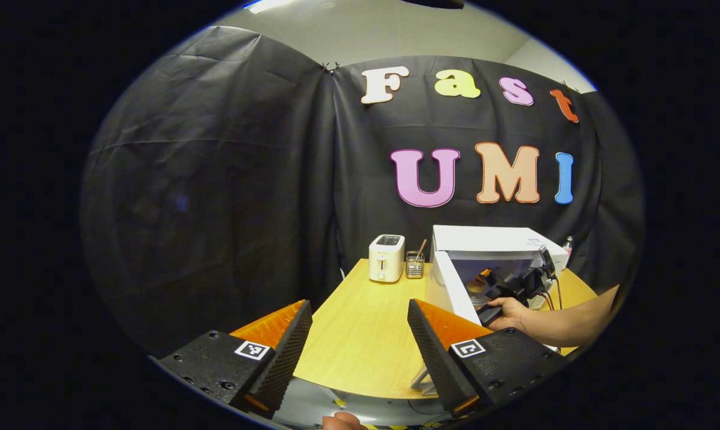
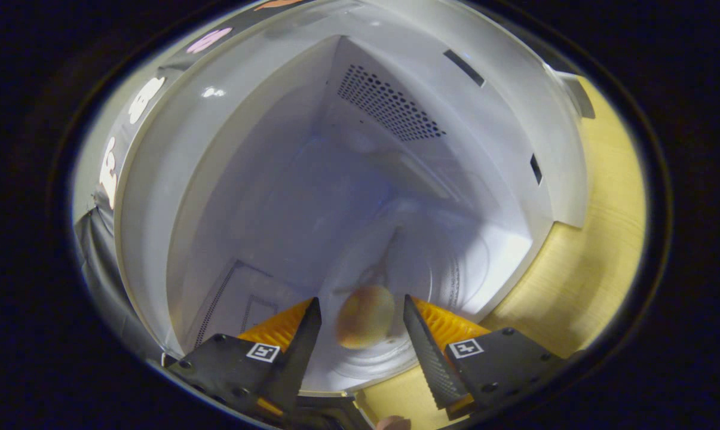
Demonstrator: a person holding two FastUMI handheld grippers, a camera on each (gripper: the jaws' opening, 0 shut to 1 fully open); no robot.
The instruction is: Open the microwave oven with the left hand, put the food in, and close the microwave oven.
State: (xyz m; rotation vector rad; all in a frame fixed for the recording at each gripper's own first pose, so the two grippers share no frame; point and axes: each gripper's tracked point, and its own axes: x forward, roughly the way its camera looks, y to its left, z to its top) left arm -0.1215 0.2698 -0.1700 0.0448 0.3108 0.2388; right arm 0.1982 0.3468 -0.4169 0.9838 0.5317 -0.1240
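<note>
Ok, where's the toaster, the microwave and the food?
toaster [image 1: 386, 258]: left gripper view, on its front face.
microwave [image 1: 485, 237]: left gripper view, on its top panel.
food [image 2: 364, 315]: right gripper view, on its rounded middle, inside the oven.

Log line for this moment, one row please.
microwave: door open | food: on turntable, between open right tool fingers, released | left tool: open, empty, held back

A light wooden table [image 1: 360, 334] is seen. On it are set a microwave oven [image 1: 491, 251], a toaster [image 1: 386, 258] and a small holder [image 1: 415, 266].
</note>
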